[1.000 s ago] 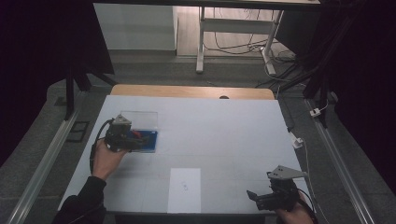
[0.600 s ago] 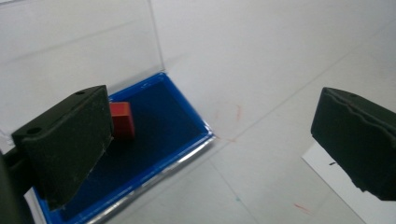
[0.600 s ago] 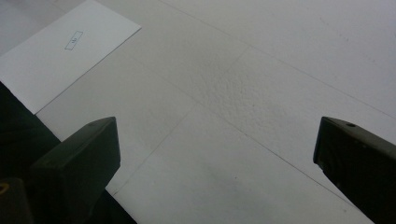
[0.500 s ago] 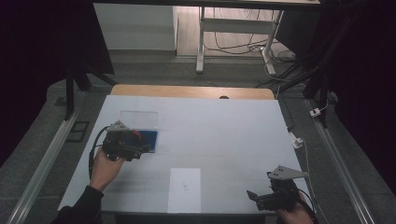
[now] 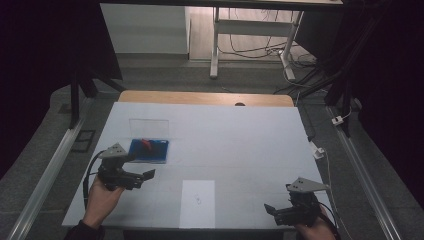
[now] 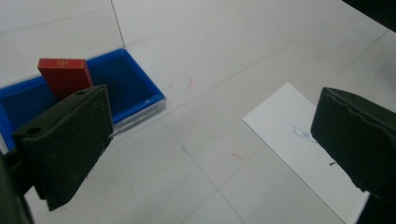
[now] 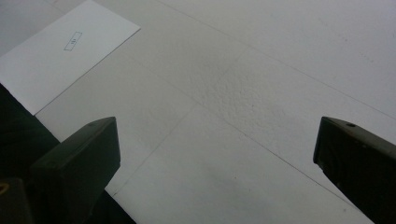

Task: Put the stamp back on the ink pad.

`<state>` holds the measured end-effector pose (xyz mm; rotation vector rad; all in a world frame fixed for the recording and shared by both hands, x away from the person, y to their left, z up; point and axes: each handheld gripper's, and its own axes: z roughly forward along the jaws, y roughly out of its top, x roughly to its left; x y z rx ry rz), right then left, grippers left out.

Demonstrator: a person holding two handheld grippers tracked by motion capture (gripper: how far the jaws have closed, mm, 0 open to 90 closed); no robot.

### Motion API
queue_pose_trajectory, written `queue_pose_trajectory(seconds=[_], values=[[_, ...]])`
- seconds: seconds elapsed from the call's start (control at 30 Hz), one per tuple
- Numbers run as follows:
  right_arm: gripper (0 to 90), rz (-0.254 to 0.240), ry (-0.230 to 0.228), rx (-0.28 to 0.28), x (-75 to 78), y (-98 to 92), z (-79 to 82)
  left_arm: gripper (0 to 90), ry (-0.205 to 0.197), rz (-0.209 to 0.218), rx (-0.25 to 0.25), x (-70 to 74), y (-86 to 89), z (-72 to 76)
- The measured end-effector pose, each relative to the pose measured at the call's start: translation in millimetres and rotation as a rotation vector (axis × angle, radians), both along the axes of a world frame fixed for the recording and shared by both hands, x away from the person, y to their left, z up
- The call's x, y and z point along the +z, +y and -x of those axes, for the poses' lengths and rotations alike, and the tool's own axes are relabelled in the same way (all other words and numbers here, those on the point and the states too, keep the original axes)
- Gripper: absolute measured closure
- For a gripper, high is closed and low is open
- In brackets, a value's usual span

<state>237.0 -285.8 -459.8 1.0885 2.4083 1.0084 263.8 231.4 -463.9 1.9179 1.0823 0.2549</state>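
Note:
A shallow blue tray point(image 5: 152, 152) lies on the left part of the white table, with a small red block point(image 5: 145, 144) in it. The same red block point(image 6: 65, 74) leans in the blue tray point(image 6: 135, 88) behind my left jaw in the left gripper view. My left gripper point(image 5: 148, 175) hovers just in front of the tray, apart from it. Its jaws have just been opening and now stand open with nothing between them. At the near right corner, my right gripper point(image 5: 270, 210) is open over bare table and holds nothing.
A white sheet of paper point(image 5: 198, 202) with a small printed mark lies at the near middle, between the two grippers. A clear upright panel point(image 5: 149, 127) stands behind the tray. A wooden strip point(image 5: 205, 98) borders the table's far edge.
My left gripper has drawn back from the blue tray toward the near edge, leaving the red block in the tray. The right gripper has stayed put.

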Motion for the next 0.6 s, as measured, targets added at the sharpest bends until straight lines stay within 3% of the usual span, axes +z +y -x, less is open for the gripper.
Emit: queue_pose_trajectory(seconds=[0.33,0.6], values=[[0.8,-0.001,0.0,-0.003,0.1,-0.2,0.0,0.0,-0.018,-0.027,0.022,0.1,12.1,37.2],[0.8,0.0,0.0,-0.005,-0.1,0.0,-0.1,0.0,0.009,-0.048,0.039,-6.8,24.0,61.6]])
